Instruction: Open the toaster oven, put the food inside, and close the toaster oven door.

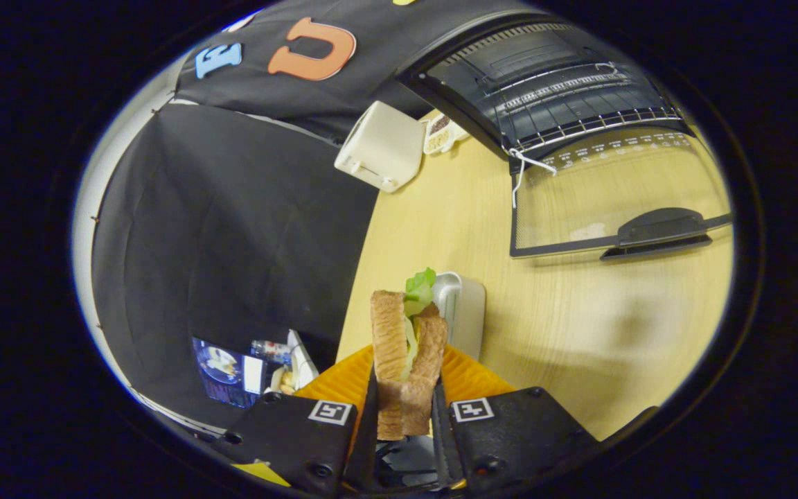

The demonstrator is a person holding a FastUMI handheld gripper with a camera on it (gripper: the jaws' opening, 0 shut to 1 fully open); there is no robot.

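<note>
Claw [404, 402] closed on sandwich [406, 360], both fingers pressing its bread sides; lettuce shows at top. Orange plate [468, 378] just below. Toaster oven [551, 90] well beyond, door [614, 201] folded down flat on table [565, 312], wire rack bare. White toaster [379, 145] near oven; white box [465, 305] just behind sandwich.

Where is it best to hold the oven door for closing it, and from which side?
Take the dark handle at the free edge of the door, coming from below, since the door lies flat open. The gripper is now shut on the sandwich.
</note>
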